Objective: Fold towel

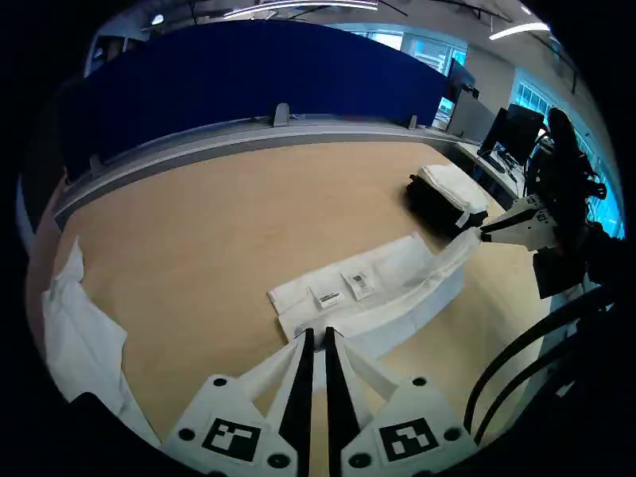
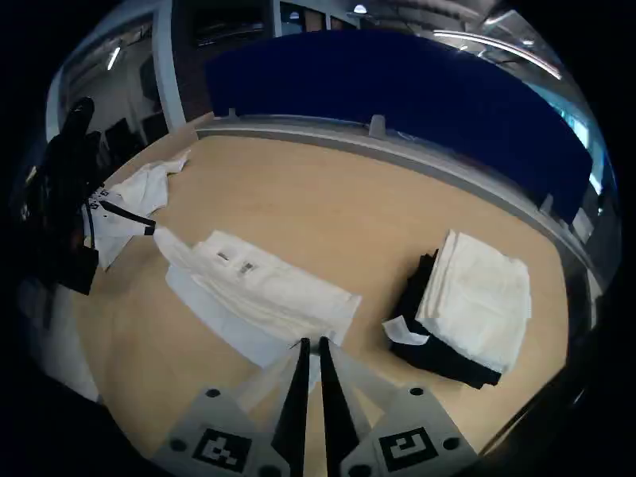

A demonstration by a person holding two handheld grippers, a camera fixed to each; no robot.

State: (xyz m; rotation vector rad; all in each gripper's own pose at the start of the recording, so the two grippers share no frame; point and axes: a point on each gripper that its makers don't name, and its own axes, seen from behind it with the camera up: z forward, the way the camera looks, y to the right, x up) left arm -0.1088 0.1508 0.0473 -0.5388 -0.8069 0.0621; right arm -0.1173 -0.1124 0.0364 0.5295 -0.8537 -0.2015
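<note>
My left gripper [image 1: 318, 335] pinched shut on one end of the white towel [image 1: 374, 290], my right gripper [image 2: 314, 343] clamped on its other end, towel stretched along the wooden table [image 1: 238, 215] near the pile of folded cloths [image 2: 477, 306], a loose white cloth [image 1: 75, 334] well apart from that pile

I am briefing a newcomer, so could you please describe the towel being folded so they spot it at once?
On the tan desk before the blue partition, the towel lies long across the middle, its ends held by the left tongs and right tongs. Unlike the crumpled white cloth at the edge and the folded stack, it shows two small labels.
</note>
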